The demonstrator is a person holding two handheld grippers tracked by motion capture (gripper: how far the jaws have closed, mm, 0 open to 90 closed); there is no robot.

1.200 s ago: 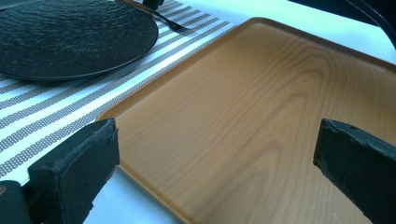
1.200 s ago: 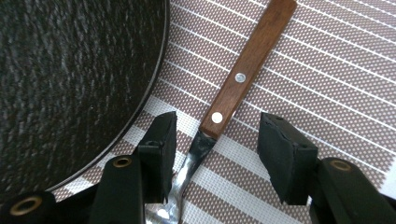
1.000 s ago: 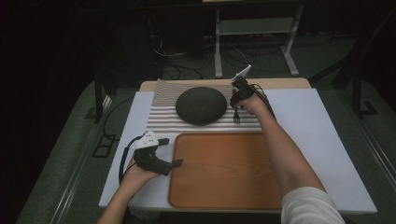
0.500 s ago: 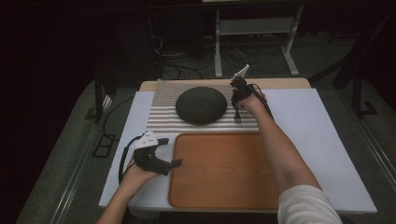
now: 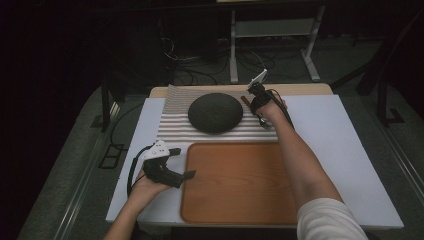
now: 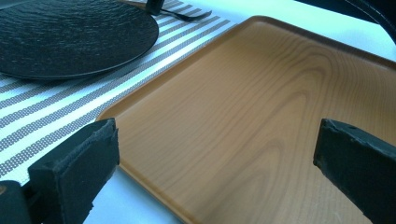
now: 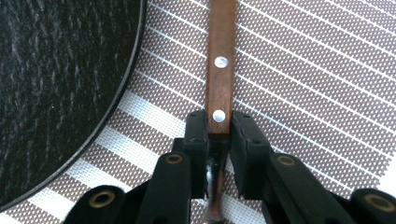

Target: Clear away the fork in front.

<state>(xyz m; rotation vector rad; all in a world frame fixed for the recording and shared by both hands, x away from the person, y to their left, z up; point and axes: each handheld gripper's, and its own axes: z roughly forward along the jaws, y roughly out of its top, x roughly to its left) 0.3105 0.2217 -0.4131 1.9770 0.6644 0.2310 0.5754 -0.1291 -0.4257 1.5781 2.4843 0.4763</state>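
A fork with a wooden handle [image 7: 222, 60] lies on the striped placemat [image 7: 303, 84], just right of a round black plate [image 7: 60, 93]. My right gripper [image 7: 218, 128] is shut on the fork where the wood meets the metal. In the high view that gripper [image 5: 258, 110] sits at the plate's [image 5: 215, 112] right edge, with the fork's metal end [image 5: 263, 122] pointing toward the person. My left gripper [image 5: 187, 175] is open at the left rim of the wooden tray [image 5: 240, 185]. Its jaws [image 6: 219, 140] stand wide apart over the tray [image 6: 261, 93] with nothing between them.
The placemat [image 5: 175, 125] and the tray lie on a white sheet [image 5: 340, 145] that covers the table. The fork's tines [image 6: 187, 15] and the plate [image 6: 70, 37] show far off in the left gripper view. Dark floor, cables and a table frame lie beyond.
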